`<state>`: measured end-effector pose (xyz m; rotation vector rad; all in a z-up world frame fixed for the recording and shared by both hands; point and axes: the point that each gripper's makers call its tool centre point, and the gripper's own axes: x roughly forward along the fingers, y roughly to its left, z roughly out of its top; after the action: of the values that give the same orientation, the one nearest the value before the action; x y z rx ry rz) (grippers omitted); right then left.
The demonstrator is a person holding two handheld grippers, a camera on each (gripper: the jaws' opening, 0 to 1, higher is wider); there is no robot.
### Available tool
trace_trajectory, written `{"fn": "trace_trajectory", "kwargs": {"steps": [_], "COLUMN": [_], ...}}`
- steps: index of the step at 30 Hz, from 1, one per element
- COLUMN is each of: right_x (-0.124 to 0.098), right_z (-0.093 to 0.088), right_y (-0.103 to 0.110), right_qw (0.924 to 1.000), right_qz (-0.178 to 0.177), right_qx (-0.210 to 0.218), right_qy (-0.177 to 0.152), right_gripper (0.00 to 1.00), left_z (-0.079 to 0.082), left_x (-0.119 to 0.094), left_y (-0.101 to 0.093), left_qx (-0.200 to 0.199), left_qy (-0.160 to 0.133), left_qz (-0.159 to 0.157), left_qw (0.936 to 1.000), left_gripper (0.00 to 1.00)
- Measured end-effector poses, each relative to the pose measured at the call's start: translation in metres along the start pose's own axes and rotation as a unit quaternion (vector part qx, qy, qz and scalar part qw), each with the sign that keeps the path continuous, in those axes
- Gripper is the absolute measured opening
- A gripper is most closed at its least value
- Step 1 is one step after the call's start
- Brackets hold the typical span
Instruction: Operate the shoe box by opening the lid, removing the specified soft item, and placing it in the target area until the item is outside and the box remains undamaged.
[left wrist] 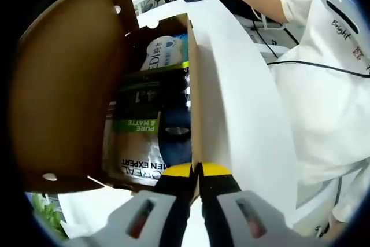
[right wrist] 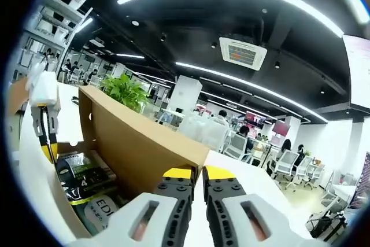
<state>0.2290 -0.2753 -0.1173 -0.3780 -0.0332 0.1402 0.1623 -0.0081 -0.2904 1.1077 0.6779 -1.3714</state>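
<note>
The shoe box stands open, its brown cardboard lid (left wrist: 63, 85) raised at the left of the left gripper view. My left gripper (left wrist: 196, 169) is shut on the thin top edge of the box's side wall (left wrist: 192, 85). Inside lie a green and black "Men Expert" packet (left wrist: 139, 143), a dark blue item (left wrist: 174, 134) and a white and blue pouch (left wrist: 162, 49). In the right gripper view my right gripper (right wrist: 196, 173) is shut at the lid's (right wrist: 144, 143) upper edge, apparently pinching it. There the left gripper (right wrist: 49, 153) holds the white box wall (right wrist: 34, 189) above the packet (right wrist: 87, 174).
The box rests on a white table (left wrist: 243, 102). A person in a white shirt (left wrist: 324, 85) sits close at the right of the left gripper view. A green plant (right wrist: 124, 91) stands behind the lid, and an office with desks and chairs stretches beyond.
</note>
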Motion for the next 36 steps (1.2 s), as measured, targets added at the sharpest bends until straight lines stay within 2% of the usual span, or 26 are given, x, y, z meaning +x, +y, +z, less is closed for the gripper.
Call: {"fn": "trace_trajectory", "kwargs": {"steps": [4, 6, 12, 15, 18, 20, 21, 22, 24, 25, 26, 27, 29, 31, 33, 34, 36], "right_x": [0.006, 0.01, 0.028, 0.035, 0.041, 0.042, 0.041, 0.04, 0.04, 0.04, 0.039, 0.04, 0.043, 0.048, 0.053, 0.054, 0.054], "right_z": [0.0, 0.001, 0.001, 0.002, 0.002, 0.001, 0.001, 0.001, 0.0, 0.0, 0.0, 0.001, 0.001, 0.001, 0.0, 0.0, 0.002], "right_y": [-0.003, -0.005, -0.007, -0.009, -0.011, -0.012, -0.012, -0.012, -0.012, -0.012, -0.011, -0.012, -0.013, -0.015, -0.02, -0.021, -0.018], "right_qw": [0.9996, 0.9993, 0.9989, 0.9989, 0.9985, 0.998, 0.9979, 0.9976, 0.9973, 0.9972, 0.997, 0.9968, 0.996, 0.991, 0.9873, 0.988, 0.9931], "right_qz": [0.007, 0.007, 0.017, 0.017, 0.02, 0.026, 0.027, 0.032, 0.037, 0.038, 0.041, 0.041, 0.046, 0.047, 0.04, 0.031, 0.001], "right_qx": [0.028, 0.037, 0.036, 0.02, 0.021, 0.022, 0.025, 0.027, 0.033, 0.037, 0.038, 0.039, 0.054, 0.12, 0.152, 0.15, 0.117], "right_qy": [0.005, 0.007, 0.026, 0.038, 0.047, 0.053, 0.053, 0.055, 0.054, 0.054, 0.054, 0.056, 0.054, 0.036, 0.021, 0.018, 0.011], "right_gripper": [0.03, 0.03, 0.02, 0.02, 0.02, 0.02, 0.02, 0.02, 0.02, 0.02, 0.02, 0.02, 0.02, 0.02, 0.02, 0.01, 0.01], "left_z": [0.0, 0.0, 0.004, 0.003, 0.004, 0.004, 0.003, 0.005, 0.004, 0.004, 0.005, 0.004, 0.005, 0.004, 0.004, 0.004, 0.004], "left_x": [0.0, 0.0, 0.0, 0.0, 0.0, 0.0, 0.0, 0.001, 0.0, 0.0, 0.001, 0.002, 0.002, 0.002, 0.002, 0.002, 0.001], "left_y": [0.0, 0.0, -0.005, -0.004, -0.004, -0.002, -0.003, -0.004, -0.002, -0.002, -0.001, -0.003, -0.005, -0.003, -0.003, -0.003, -0.002], "left_qx": [0.0, 0.013, 0.01, -0.011, -0.015, -0.045, -0.064, -0.056, -0.076, -0.079, -0.075, -0.043, -0.044, -0.063, -0.074, -0.072, -0.074], "left_qy": [0.002, 0.005, 0.011, 0.002, -0.001, -0.009, 0.001, 0.0, -0.016, -0.011, -0.005, 0.012, 0.015, 0.023, 0.03, 0.029, 0.03], "left_qz": [0.007, 0.012, 0.007, 0.006, 0.012, 0.026, 0.031, 0.025, 0.018, 0.012, 0.009, 0.012, 0.018, 0.02, 0.019, 0.019, 0.025], "left_qw": [1.0, 0.9998, 0.9999, 0.9999, 0.9998, 0.9986, 0.9975, 0.9981, 0.9968, 0.9967, 0.9971, 0.9989, 0.9988, 0.9975, 0.9966, 0.9968, 0.9965], "left_gripper": [0.03, 0.03, 0.03, 0.03, 0.03, 0.04, 0.04, 0.04, 0.03, 0.03, 0.03, 0.03, 0.03, 0.03, 0.04, 0.04, 0.04]}}
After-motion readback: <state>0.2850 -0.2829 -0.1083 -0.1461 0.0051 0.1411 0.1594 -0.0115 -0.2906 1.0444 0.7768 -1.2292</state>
